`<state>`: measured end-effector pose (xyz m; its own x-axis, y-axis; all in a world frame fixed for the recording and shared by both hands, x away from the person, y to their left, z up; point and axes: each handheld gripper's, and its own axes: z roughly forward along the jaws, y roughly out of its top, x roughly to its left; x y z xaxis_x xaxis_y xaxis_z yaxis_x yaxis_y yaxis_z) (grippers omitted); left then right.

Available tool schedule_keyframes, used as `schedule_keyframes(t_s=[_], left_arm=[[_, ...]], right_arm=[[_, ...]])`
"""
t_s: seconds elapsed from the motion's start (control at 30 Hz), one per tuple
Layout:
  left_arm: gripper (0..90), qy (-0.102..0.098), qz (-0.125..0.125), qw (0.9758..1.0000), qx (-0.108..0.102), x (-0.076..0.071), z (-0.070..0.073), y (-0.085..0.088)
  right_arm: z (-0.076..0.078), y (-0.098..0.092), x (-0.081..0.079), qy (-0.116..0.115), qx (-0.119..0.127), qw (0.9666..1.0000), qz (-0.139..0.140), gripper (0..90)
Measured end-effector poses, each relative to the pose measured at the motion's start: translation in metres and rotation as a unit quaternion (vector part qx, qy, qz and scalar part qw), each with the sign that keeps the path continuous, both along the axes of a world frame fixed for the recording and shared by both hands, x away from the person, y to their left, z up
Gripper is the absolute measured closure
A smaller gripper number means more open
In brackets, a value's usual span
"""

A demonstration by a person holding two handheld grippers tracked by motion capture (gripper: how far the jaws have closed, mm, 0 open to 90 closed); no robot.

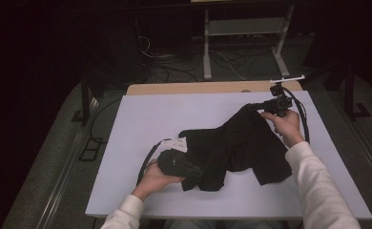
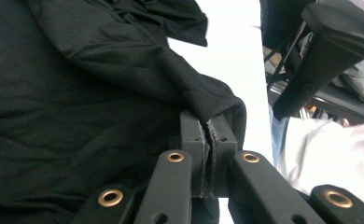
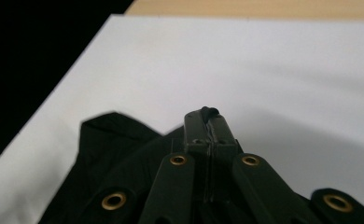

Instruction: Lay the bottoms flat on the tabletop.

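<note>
Black garment (image 1: 236,148) is pinched by both the left gripper (image 1: 196,172) and right gripper (image 1: 251,108) — lift evenly, keeping each clamped edge taut above the table (image 1: 150,114).

Dim lab, white table (image 1: 141,119), floor cables (image 1: 174,71), metal stand (image 1: 243,33)

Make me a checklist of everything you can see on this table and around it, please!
Surface: white board on a wooden table.
Job's things: black garment, crumpled, one corner lifted.
Clutter: nothing seen.
Grippers: left gripper shut on garment's near edge; right gripper shut on a pinch of its far corner, raised off the board.
Cables: one trails from each gripper; loose cables on the floor beyond.
Surroundings: dark room, metal frame legs behind the table.
</note>
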<state>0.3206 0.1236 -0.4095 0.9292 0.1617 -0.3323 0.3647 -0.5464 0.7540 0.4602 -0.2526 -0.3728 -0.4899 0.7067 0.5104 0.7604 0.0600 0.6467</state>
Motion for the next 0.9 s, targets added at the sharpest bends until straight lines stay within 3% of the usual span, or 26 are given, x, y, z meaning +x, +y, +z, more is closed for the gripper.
schedule_keyframes(t_s=[0.2, 0.3, 0.43, 0.47, 0.57, 0.63, 0.77, 0.83, 0.9], left_arm=[[87.7, 0.011, -0.018, 0.9996, -0.019, -0.001, 0.010, 0.003], [87.7, 0.026, -0.040, 0.9988, -0.015, -0.004, 0.009, 0.002], [87.7, 0.035, -0.055, 0.9979, 0.002, -0.010, 0.003, -0.001], [87.5, 0.036, -0.057, 0.9977, 0.005, -0.011, 0.001, -0.001], [86.9, 0.041, -0.051, 0.9978, 0.010, -0.011, -0.001, 0.000], [84.6, 0.040, -0.039, 0.9984, 0.009, -0.010, -0.001, 0.003], [67.6, 0.036, 0.016, 0.9992, -0.010, -0.003, 0.003, 0.012], [58.9, 0.037, 0.047, 0.9979, -0.023, 0.004, 0.005, 0.016], [49.8, 0.030, 0.086, 0.9956, -0.023, 0.013, 0.007, 0.019]], right_arm=[[0.026, -0.003, -0.009, -0.010, 0.005, 0.9999, 0.009, 87.6], [0.033, -0.004, -0.021, -0.008, 0.007, 0.9998, 0.018, 87.6], [0.029, -0.005, -0.045, 0.000, 0.024, 0.9990, 0.037, 87.6], [0.023, -0.006, -0.059, 0.011, 0.036, 0.9984, 0.043, 87.6], [0.018, -0.007, -0.072, 0.018, 0.047, 0.9974, 0.051, 87.6], [0.012, -0.009, -0.086, 0.024, 0.061, 0.9960, 0.061, 87.6], [-0.004, -0.009, -0.113, 0.039, 0.068, 0.9937, 0.080, 87.6], [-0.014, -0.008, -0.125, 0.048, 0.069, 0.9925, 0.088, 87.6], [-0.024, -0.007, -0.137, 0.059, 0.069, 0.9908, 0.100, 87.6]])
